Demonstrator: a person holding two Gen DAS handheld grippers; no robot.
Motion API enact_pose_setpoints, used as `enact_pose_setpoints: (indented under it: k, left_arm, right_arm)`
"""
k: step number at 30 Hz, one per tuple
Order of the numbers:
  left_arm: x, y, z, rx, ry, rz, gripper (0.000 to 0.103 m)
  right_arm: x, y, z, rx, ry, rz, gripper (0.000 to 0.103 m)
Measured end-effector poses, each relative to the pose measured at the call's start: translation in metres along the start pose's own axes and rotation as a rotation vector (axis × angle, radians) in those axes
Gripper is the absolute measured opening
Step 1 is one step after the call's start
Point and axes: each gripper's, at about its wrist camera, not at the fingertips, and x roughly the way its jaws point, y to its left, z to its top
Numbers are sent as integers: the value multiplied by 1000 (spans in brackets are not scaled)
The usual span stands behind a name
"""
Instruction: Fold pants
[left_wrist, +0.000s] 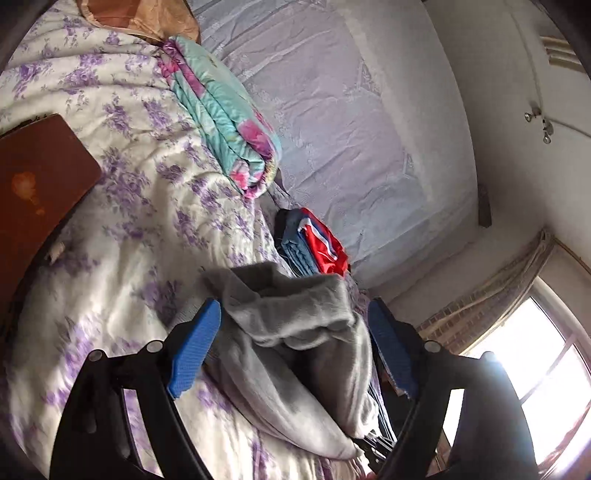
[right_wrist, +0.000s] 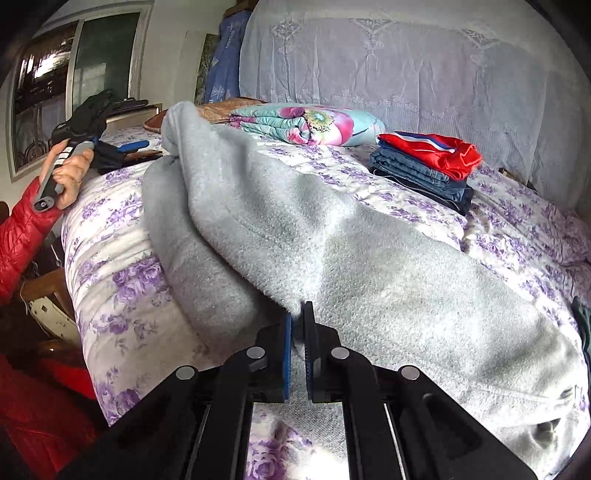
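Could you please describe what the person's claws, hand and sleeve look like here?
Each claw has black, angular linkage arms joined by round silver pivot pins, ending in flat blue ribbed pads. The left claw and right claw look alike. The left hand is bare, gripping a grey handle with white stripes. The sleeve is shiny red and quilted. No cables show.

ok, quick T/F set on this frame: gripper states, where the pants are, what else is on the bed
1. The right gripper is shut on the grey pants. True.
2. The left gripper is clamped shut. False: it is open, with grey fabric lying between its blue pads.
3. A red garment tops the folded jeans. True.
4. The grey pants sit on that stack. False: they lie apart on the floral bedspread.
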Motion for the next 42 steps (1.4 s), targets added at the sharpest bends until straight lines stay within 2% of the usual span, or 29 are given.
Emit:
enact_pose_setpoints:
  k: [3, 4, 6, 8, 11, 13, 14, 15, 16, 17, 18, 20, 23, 24, 25, 26, 28, 31, 32, 33, 34, 36, 39, 42]
  left_arm:
    - [19, -36, -16, 28, 126, -36, 78]
    - [31, -46, -20, 28, 166, -17, 79]
    - [55, -56, -22, -11, 186, 89, 83]
    - [72, -61, -23, -59, 202, 145, 87]
    - [100, -65, -18, -102, 257, 276, 88]
    - [110, -61, -15, -132, 269, 313, 87]
    - [111, -58, -13, -142, 267, 321, 76]
    - [112, -55, -9, -140, 268, 320, 53]
    - [113, -53, -5, -128, 270, 310, 43]
    - [115, -53, -2, -111, 273, 295, 28]
    - [118, -56, 3, -76, 274, 291, 23]
    - [126, -81, 12, 67, 258, 243, 21]
    - [130, -126, 16, 418, 164, 92, 21]
    - [125, -132, 11, 516, 131, 23, 21]
    - [121, -127, 7, 558, 113, 0, 21]
    - [117, -113, 5, 532, 115, 4, 21]
    - [109, -62, -1, 359, 179, -6, 21]
    - [89, 12, -14, 150, 247, 84, 21]
    - [80, 30, -18, 59, 263, 67, 21]
    - [71, 39, -19, -20, 269, 4, 24]
    - [61, 41, -19, -34, 263, -11, 28]
    - [48, 35, -20, 16, 244, 60, 36]
    - [33, 26, -21, 20, 226, 101, 36]
    - [24, -9, -22, 111, 188, 99, 38]
  right_arm:
    - [0, -2, -4, 27, -5, 25, 6]
    - [1, -1, -8, 40, -5, 32, 6]
    - [0, -3, -12, 64, -15, 43, 6]
    - [-3, -4, -14, 76, -28, 47, 6]
    - [-6, -4, -16, 86, -35, 53, 6]
    - [-8, -5, -17, 88, -46, 55, 6]
    - [-10, -5, -18, 92, -51, 56, 6]
    - [-11, -6, -18, 97, -57, 56, 6]
    - [-12, -7, -18, 103, -62, 58, 6]
    - [-12, -9, -17, 111, -66, 62, 6]
    - [-12, -11, -14, 120, -69, 66, 6]
    - [-13, -20, -3, 153, -82, 75, 5]
    - [-25, -33, 11, 195, -158, 49, 5]
    - [-29, -35, 13, 198, -173, 40, 5]
    - [-32, -38, 13, 206, -180, 44, 5]
    - [-35, -38, 9, 212, -179, 59, 5]
    - [-35, -30, -1, 184, -144, 75, 5]
    - [-26, -6, -18, 104, -52, 86, 3]
    - [-23, 0, -23, 87, -28, 93, 2]
    - [-20, 5, -27, 75, -10, 95, 2]
    - [-18, 9, -30, 71, -2, 92, 2]
    - [-17, 9, -32, 83, -4, 92, 2]
    - [-25, 5, -26, 112, -35, 75, 2]
    - [-30, 6, -19, 87, -66, 38, 5]
